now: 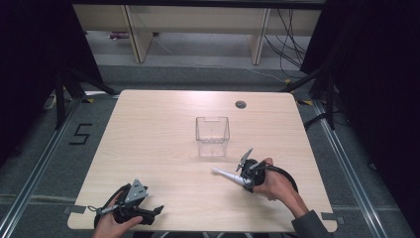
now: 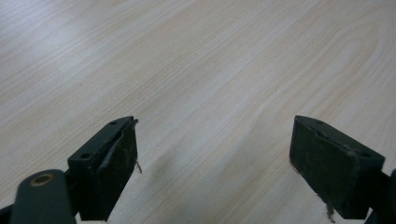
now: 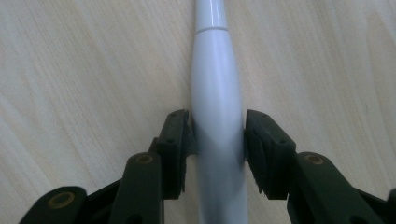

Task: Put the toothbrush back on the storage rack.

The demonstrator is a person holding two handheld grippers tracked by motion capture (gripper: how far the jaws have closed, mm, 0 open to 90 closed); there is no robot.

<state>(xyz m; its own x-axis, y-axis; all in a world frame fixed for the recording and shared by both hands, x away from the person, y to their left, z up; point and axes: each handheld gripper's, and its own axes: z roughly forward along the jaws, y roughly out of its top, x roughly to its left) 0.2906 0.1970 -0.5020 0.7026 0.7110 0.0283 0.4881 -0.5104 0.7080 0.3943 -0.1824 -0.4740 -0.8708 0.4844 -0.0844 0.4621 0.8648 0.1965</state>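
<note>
Right tongs [image 3: 218,140] clamped on white pen [image 3: 216,93], lying on bench [image 1: 163,144] and pointing away from them. Grasp step in hand; next, probably a lift toward clear bin [image 1: 212,135] just beyond. Left tongs [image 2: 212,163] apart, empty, resting near bench's front edge. Grey floor, dark curtains around.

My left gripper [image 2: 212,163] hangs low over the pale wood bench [image 2: 196,60], jaws spread wide apart, bare grain between them, a frayed thread on each pad.
</note>
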